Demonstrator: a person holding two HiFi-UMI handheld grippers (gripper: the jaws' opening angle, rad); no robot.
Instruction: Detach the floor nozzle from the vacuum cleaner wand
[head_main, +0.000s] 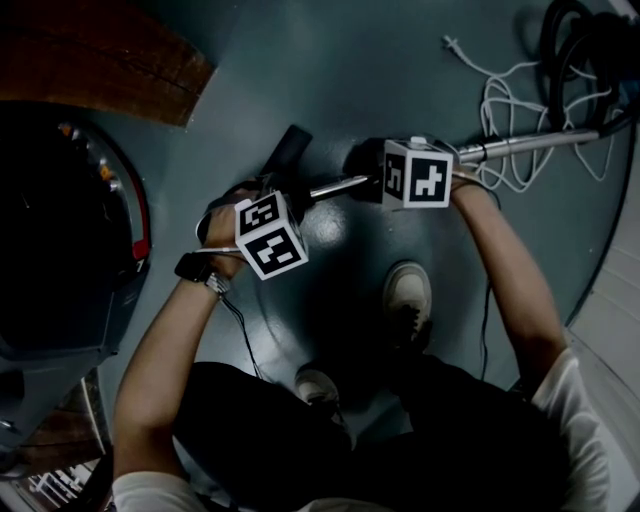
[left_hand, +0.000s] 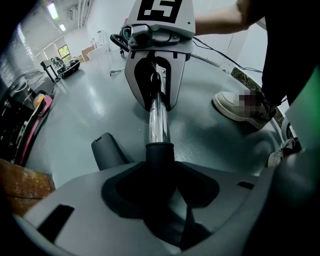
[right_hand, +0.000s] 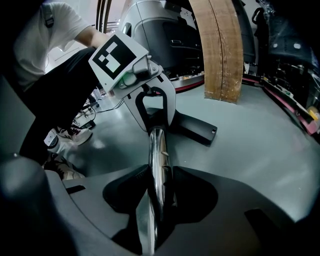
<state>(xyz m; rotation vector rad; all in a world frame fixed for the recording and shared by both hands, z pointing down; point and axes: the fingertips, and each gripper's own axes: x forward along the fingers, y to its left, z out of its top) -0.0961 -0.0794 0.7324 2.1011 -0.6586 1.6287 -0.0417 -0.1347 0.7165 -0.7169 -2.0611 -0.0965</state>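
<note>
On the floor ahead of your feet, the floor nozzle (head_main: 288, 150) looks not yet detached, your left gripper's (left_hand: 160, 187) jaws clamped on its dark collar (left_hand: 160, 155), your right gripper's (right_hand: 156, 200) on the wand (head_main: 520, 147), so the separating pull remains.

We see open grey floor (head_main: 350, 60) beyond the wand (head_main: 520, 147), with room for a hand to pass. The wand itself bars the middle, with the left gripper (left_hand: 160, 197) clamped on its black collar (left_hand: 160, 155) and the right gripper (right_hand: 155, 210) clamped on its chrome tube. The floor nozzle (head_main: 288, 152) lies just beyond the left gripper. A wooden board (head_main: 110, 70) and a dark machine (head_main: 60, 250) close off the left side. Looped white cable (head_main: 505, 110) and black hose (head_main: 560, 40) clutter the far right. Two shoes (head_main: 408, 297) stand on the near side of the wand.
</note>
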